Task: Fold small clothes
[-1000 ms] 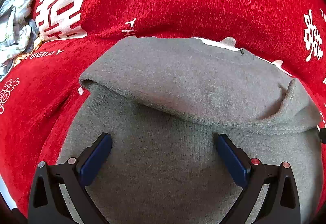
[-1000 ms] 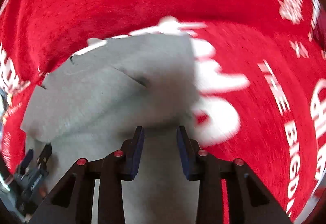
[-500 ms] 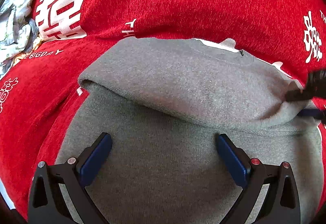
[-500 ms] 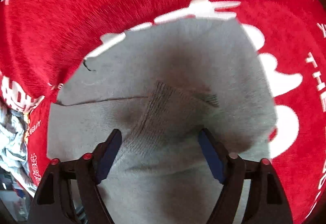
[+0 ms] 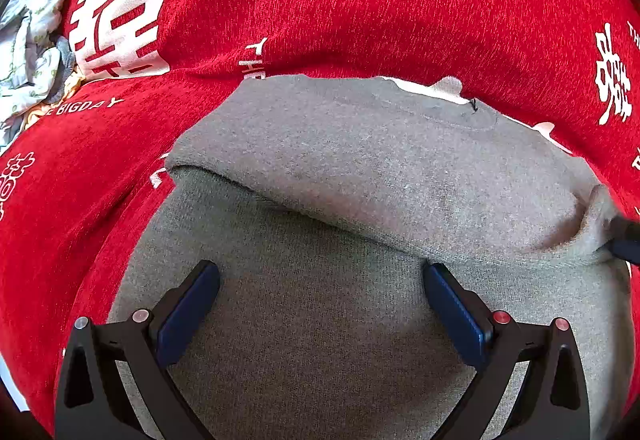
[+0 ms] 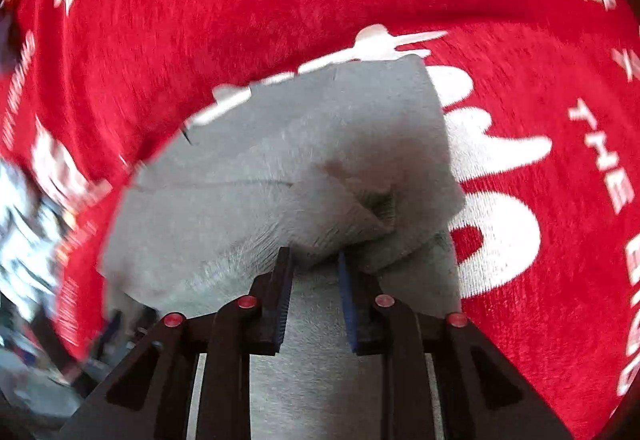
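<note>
Grey knit sweater [image 5: 360, 320], the small garment I am folding, lies on a red plush cloth with white printed characters [image 5: 360, 0], which spreads beneath everything I see. Its far part is doubled over the near part, and the fold edge runs roughly side to side across my left view. My left gripper [image 5: 320, 284] hovers low over the near part, fingers spread wide, holding nothing. My right gripper [image 6: 314, 260] points forward with fingers drawn narrow, pinching a bunched ridge of the sweater's right end. A crumpled pale patterned cloth pile [image 5: 28, 52] sits far left.
</note>
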Action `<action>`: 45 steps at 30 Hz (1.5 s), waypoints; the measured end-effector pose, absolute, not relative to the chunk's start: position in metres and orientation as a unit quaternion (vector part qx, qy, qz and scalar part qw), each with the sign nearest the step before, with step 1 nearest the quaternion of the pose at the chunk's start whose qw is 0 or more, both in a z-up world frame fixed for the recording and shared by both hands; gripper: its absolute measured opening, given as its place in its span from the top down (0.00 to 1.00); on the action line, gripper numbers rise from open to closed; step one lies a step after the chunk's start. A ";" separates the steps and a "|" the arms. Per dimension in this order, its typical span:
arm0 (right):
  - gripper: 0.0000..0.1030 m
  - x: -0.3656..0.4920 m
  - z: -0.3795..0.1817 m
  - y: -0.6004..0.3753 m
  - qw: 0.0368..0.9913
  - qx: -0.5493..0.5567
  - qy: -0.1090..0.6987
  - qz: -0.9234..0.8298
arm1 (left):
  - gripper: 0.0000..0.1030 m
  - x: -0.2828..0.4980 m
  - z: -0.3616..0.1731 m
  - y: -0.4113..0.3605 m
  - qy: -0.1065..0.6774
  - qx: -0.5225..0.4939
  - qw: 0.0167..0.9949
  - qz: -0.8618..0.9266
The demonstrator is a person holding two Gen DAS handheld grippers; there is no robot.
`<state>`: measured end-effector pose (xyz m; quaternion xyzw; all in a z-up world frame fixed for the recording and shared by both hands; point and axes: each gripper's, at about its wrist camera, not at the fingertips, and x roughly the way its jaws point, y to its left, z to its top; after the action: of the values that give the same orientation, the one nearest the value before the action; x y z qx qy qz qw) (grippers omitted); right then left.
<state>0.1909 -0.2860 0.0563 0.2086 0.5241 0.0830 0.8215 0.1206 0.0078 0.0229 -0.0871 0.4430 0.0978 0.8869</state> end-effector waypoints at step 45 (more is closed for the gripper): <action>0.27 0.196 0.060 -0.274 0.738 0.204 0.621 0.165 | 0.01 0.122 0.023 0.009 0.445 -0.085 0.887 0.092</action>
<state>0.1963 -0.2741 0.0599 0.2041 0.6210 0.1652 0.7385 0.1220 0.0093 0.0235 -0.0849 0.4446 0.0921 0.8869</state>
